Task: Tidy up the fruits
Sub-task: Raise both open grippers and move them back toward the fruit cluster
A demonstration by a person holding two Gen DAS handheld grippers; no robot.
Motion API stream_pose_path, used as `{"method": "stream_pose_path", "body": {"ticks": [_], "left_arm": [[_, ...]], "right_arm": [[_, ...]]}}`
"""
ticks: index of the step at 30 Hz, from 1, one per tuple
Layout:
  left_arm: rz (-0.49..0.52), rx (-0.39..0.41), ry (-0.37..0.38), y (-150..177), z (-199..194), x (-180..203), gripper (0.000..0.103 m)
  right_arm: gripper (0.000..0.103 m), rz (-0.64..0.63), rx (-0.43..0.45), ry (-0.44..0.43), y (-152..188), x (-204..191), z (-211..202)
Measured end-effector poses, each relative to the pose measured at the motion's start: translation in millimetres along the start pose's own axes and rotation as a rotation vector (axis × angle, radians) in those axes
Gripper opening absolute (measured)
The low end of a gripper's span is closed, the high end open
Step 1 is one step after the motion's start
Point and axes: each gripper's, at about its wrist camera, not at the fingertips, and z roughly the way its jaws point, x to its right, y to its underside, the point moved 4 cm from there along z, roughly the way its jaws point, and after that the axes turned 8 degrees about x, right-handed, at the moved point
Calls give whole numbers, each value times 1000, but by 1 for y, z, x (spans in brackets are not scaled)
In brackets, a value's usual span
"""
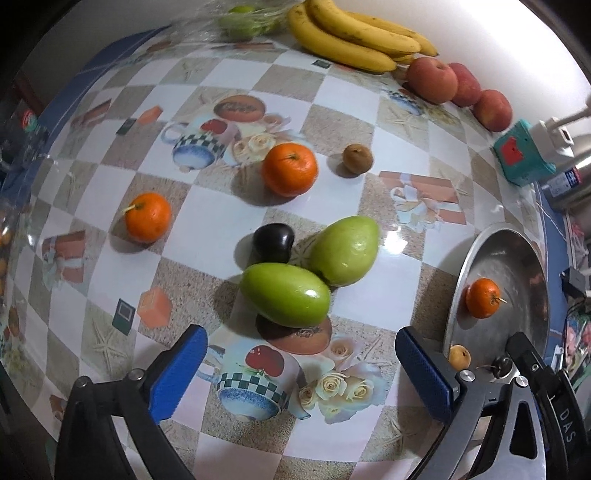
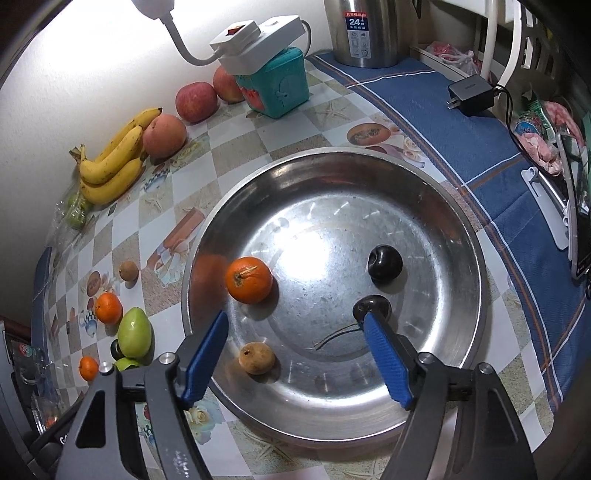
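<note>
Metal basin (image 2: 461, 229) on the checked tablecloth (image 1: 207, 221), taken as the landmark. Inside the basin lie an orange (image 2: 248, 279) toward its left side, a brown round fruit (image 2: 256, 358) near its front-left rim, one dark plum (image 2: 385, 261) right of centre, and a second dark plum (image 2: 371, 308) nearer the front, just beyond the tip of the right gripper's (image 2: 295, 332) right finger; whether they touch cannot be told. The right gripper hangs over the front of the basin with its blue pads spread apart and nothing between them. Left of the basin, on the cloth, two green mangoes (image 1: 286, 295) (image 1: 345, 251) lie against each other with a third dark plum (image 1: 273, 242) just behind them; farther from the basin sit two oranges (image 1: 290, 169) (image 1: 147, 217) and a small brown fruit (image 1: 357, 158). The left gripper (image 1: 301, 354) hovers above the cloth just in front of the nearer mango, jaws wide apart and empty. Beyond the basin, along the wall, rest a bunch of bananas (image 1: 351, 33), three apples (image 1: 432, 79), a bag of green fruit (image 1: 240, 22) and a teal box (image 2: 275, 83).
</note>
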Motion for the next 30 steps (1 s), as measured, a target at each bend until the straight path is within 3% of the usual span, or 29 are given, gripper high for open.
{"method": "stream_pose_path", "body": {"ticks": [5,9,11,19,30], "left_arm": [[-33,-7,-6,0,1,-6,103],[-39,-17,0,0,3,-6,103],[-45,-12,-8,-1,3,-6,103],[-29,32,-19,-4,-6,-10,103],[-24,25,-11,-4,-6,-7,103]], "right_arm": [[87,-18,1,4,1,-2,1],[89,-30,3,5,1,-3,2],[103,-45,1,26,1,-3,3],[103,-53,20,32,0,-3,0],[103,-52,16,38,0,-2,2]]}}
